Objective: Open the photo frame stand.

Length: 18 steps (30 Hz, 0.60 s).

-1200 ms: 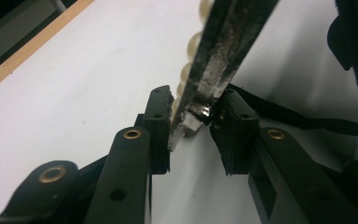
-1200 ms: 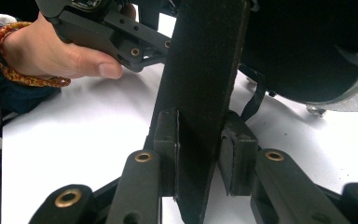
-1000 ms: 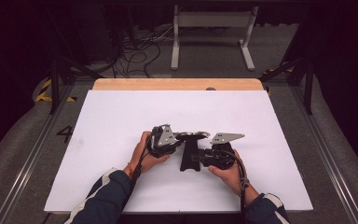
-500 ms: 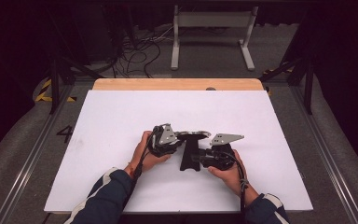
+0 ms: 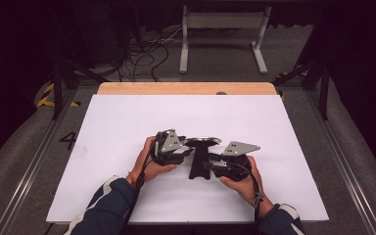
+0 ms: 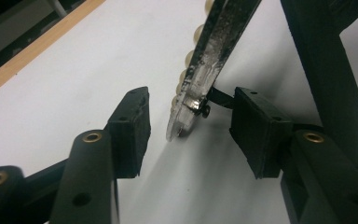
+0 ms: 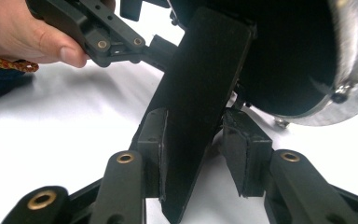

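A black stand (image 5: 198, 166) with a flat upright (image 7: 200, 88) carries a round, silver-rimmed disc (image 5: 203, 142) on top; it stands at the middle of the white table (image 5: 127, 122). My right gripper (image 5: 209, 164) is shut on the upright, and in the right gripper view both pads (image 7: 153, 140) press its sides. My left gripper (image 5: 187, 151) is open at the disc's left. In the left gripper view the disc's thin silver edge (image 6: 205, 65) hangs between the spread pads (image 6: 133, 126), touching neither.
The white sheet ends at a wooden strip (image 5: 186, 88) along the far edge. Beyond it are cables (image 5: 147, 54) and a white frame (image 5: 223, 34) on the floor. A hand (image 7: 28, 37) holds the left gripper (image 7: 98, 32) in the right gripper view.
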Tool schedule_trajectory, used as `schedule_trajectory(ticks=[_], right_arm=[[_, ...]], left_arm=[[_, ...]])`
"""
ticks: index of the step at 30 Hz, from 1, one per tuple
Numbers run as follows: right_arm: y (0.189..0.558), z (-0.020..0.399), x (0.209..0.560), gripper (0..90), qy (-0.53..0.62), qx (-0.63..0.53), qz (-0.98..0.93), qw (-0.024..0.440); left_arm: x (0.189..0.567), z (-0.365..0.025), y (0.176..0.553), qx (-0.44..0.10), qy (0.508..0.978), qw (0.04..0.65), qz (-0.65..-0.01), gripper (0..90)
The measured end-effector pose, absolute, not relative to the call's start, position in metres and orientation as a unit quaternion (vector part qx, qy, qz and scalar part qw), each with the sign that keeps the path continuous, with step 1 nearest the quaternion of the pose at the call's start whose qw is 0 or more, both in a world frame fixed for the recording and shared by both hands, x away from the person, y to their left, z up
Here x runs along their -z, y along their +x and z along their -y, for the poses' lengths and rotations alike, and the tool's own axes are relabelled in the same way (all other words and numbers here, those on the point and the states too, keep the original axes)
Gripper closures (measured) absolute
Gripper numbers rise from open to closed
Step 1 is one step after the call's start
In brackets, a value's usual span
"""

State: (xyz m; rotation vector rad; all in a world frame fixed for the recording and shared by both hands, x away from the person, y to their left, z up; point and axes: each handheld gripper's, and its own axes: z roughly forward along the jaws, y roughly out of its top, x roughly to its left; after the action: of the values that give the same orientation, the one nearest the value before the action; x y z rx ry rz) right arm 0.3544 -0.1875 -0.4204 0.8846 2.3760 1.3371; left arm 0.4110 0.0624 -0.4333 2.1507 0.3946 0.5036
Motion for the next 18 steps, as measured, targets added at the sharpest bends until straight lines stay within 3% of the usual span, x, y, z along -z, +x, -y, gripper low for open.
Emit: schedule_trajectory(ticks=[9, 18], right_arm=[[0.349, 0.189, 0.416, 61.6, 0.3, -0.464, -0.82, 0.147], [0.344, 0.195, 0.411, 83.7, 0.303, -0.466, -0.815, 0.163]], left_arm=[[0.429, -0.069, 0.408, -0.205, 0.863, 0.432, -0.16, 41.2], [0.422, -0.086, 0.402, -0.194, 0.86, 0.445, -0.159, 41.7]])
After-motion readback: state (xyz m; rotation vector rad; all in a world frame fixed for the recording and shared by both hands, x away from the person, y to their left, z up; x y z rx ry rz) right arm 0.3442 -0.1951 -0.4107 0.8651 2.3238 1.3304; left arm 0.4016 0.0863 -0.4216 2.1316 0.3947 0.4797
